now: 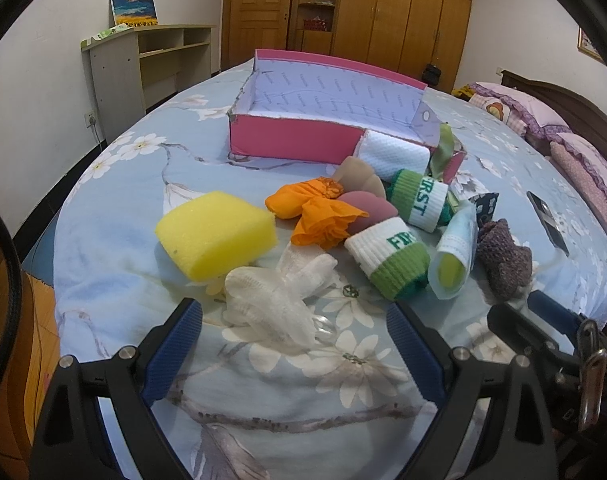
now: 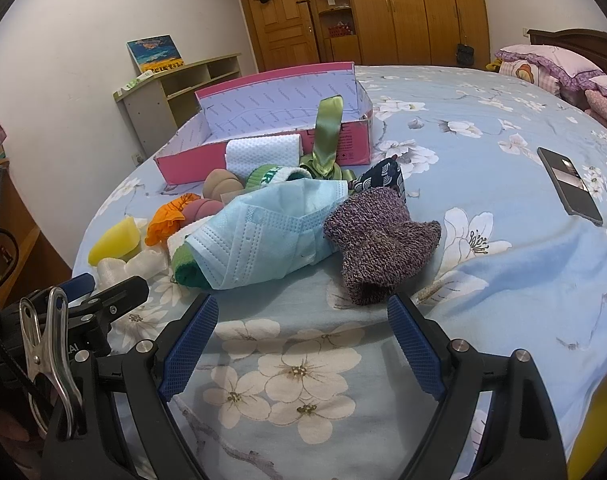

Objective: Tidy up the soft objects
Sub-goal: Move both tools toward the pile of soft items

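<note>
progress: barely begun | box (image 1: 295, 142) looks empty | soft items heaped on bed (image 1: 303, 380) | left gripper (image 1: 293, 316) and right gripper (image 2: 301, 312) fingers spread, holding nothing

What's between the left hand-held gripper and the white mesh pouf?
Nothing visible. The left hand-held gripper is open, and the white mesh pouf lies on the bedspread right at its fingertips. The yellow sponge sits beyond it, to the left.

Phone (image 2: 570, 186) on floral bedspread (image 2: 483, 280); pillows (image 2: 543, 66) (probably two) behind.
</note>
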A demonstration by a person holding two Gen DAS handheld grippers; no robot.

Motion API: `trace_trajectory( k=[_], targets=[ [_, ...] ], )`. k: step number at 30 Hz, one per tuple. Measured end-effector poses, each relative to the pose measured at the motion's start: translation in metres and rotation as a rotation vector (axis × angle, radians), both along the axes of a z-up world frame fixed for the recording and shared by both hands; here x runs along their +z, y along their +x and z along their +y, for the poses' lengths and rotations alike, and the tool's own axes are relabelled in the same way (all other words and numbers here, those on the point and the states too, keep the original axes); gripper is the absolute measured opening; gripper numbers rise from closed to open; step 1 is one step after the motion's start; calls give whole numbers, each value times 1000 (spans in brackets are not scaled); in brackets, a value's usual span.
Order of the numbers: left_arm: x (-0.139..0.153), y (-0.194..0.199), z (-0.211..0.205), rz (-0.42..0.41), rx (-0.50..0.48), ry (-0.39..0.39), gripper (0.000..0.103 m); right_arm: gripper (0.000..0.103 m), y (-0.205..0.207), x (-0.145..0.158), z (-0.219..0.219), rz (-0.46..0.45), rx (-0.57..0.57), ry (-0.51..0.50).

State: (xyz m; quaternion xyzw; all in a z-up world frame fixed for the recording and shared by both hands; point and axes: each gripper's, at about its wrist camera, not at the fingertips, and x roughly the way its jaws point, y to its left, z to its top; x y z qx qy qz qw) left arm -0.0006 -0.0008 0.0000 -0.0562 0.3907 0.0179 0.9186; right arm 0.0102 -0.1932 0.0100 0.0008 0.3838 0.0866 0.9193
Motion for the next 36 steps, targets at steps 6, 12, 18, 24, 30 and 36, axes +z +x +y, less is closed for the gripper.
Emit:
trace_trajectory(
  k=[6, 12, 18, 24, 30, 36],
  targets=[
    [0, 0, 0, -1, 0, 0, 96, 89, 0, -1, -1, 1, 0, 0],
    [0, 0, 0, -1, -5, -2, 96, 89, -1, -1, -2, 0, 0, -2],
    [6, -1, -4, -10, -17, -5, 96, 89, -2, -1, -3, -3, -3, -1],
    [11, 0, 2, -24, -30, -19, 96, 89, -1, 8, -7, -10, 2, -25],
    [16, 0, 8, -30, -38, -32, 96, 89, 1, 10, -3, -17, 26, -74],
    [22, 1, 24, -38, -19, -40, 96, 89, 3, 9, 0, -23, 50, -108]
  ],
)
